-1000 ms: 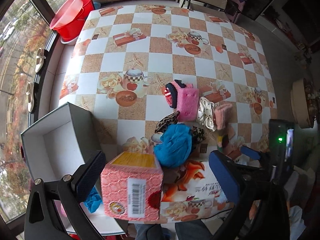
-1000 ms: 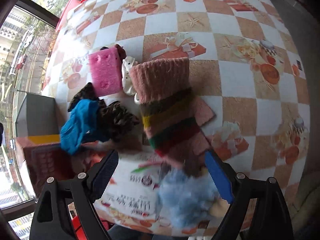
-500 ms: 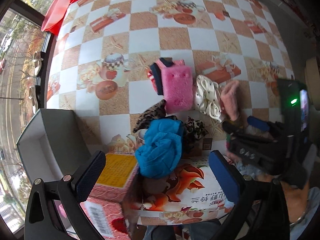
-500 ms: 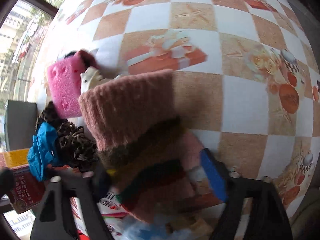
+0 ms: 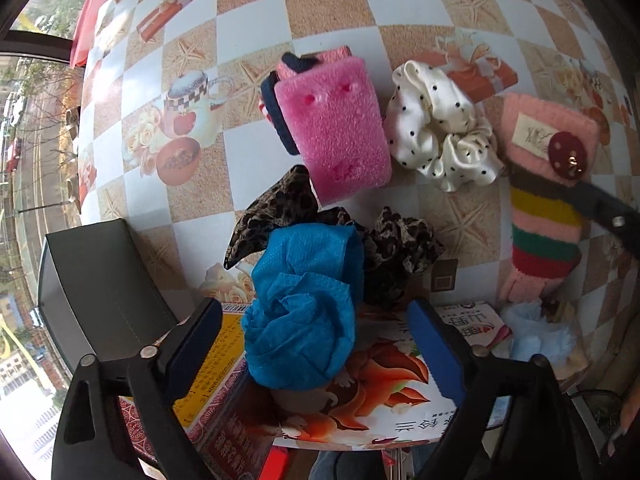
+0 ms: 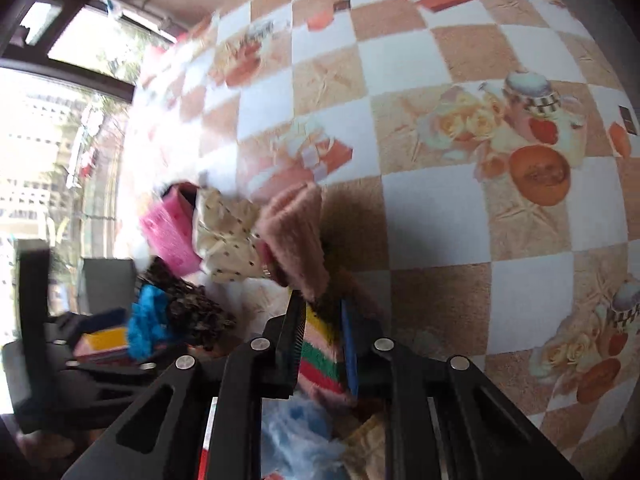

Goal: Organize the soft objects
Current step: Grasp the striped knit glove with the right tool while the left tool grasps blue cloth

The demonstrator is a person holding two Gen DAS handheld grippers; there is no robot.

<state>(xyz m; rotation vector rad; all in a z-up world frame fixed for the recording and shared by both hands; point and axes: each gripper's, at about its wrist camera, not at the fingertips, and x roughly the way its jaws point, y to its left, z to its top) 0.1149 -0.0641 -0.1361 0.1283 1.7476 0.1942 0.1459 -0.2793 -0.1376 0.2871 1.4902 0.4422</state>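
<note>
Two scrunchies – sponge crowd sock.

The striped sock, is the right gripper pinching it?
Touching. In the right wrist view, the right gripper has just closed its jaws on the striped sock, both pads pressed against its yellow, green and red bands with no gap.

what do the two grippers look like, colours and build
Both the left gripper and right gripper share one build: matte black angular plastic arms joined with round silver screws, ending in flat jaws faced with ribbed blue pads. No cables, sleeves or markings show on either.
</note>
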